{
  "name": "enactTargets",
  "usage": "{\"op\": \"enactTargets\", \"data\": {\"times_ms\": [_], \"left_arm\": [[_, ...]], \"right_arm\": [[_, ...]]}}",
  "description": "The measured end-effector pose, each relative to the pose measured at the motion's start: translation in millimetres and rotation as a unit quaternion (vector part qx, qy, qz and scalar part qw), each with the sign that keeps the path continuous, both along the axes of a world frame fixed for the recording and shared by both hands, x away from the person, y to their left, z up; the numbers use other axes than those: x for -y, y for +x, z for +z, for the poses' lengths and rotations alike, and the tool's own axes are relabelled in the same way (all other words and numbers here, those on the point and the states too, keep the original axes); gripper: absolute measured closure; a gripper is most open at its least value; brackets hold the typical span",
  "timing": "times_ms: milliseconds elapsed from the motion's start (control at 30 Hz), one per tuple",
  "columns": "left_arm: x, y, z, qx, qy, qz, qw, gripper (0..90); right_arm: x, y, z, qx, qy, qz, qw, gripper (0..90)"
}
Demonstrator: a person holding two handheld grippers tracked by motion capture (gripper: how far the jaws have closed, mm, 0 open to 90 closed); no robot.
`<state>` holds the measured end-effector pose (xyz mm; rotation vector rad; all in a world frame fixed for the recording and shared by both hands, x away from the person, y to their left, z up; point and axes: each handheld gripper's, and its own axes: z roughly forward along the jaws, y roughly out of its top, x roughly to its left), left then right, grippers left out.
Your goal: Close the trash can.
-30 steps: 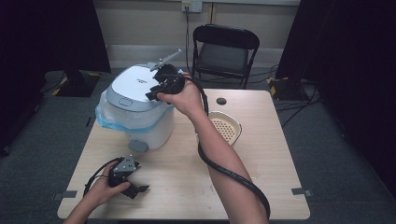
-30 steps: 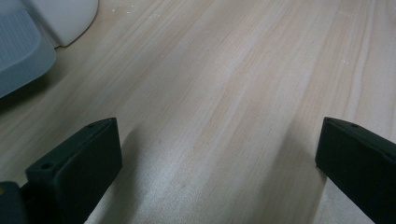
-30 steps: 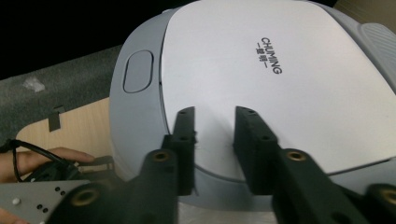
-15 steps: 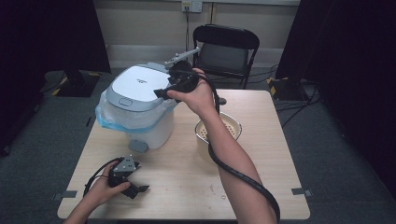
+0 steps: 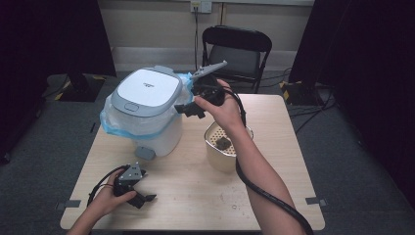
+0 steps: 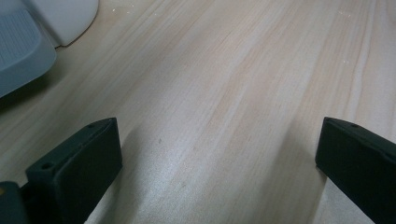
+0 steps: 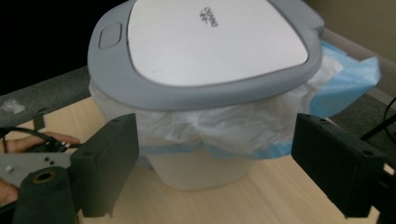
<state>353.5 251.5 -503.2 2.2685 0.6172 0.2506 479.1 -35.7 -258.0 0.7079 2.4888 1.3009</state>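
1. My left gripper rests on the table near the front left corner, jaws spread wide over bare wood and holding nothing. It stays parked; this step needs only one hand.
2. Behind it stands the white bin, grey lid down, its blue-edged liner bag bunched out under the rim. The grey pedal sticks out at the bin's foot, towards me.
3. My right gripper hovers just beside the bin's right flank, level with the rim. Its jaws have just been opening and now gape wide, with nothing between them (in the right gripper view the bin sits beyond the pads, untouched).
4. To do this well, I think I should keep the jaws off the loose bag so it doesn't snag, and swing clear of the lid.
5. Farthest right sits the cream perforated basket, a dark lump inside; my forearm crosses above it, so I should lift, not drag.
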Motion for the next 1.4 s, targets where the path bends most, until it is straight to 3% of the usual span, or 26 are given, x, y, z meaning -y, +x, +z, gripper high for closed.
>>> {"op": "enactTargets", "data": {"times_ms": [67,233,867,1400], "left_arm": [[0.1,0.0,-0.1,0.0,-0.001,0.0,1.0,0.0],[0.0,0.0,0.0,0.0,0.0,0.0,1.0,0.0],[0.2,-0.2,-0.3,0.0,-0.001,0.002,1.0,0.0],[0.2,-0.1,-0.3,0.001,-0.001,0.002,1.0,0.0]], "right_arm": [[4.4,-4.0,-3.5,0.002,-0.011,-0.002,0.9999,14.5],[17.6,-12.9,-11.7,-0.003,-0.011,0.0,0.9999,14.5],[100.2,-44.8,-36.5,-0.006,-0.01,-0.034,0.9993,14.4],[143.6,-62.8,-59.6,-0.006,-0.014,-0.057,0.9983,14.4]]}}
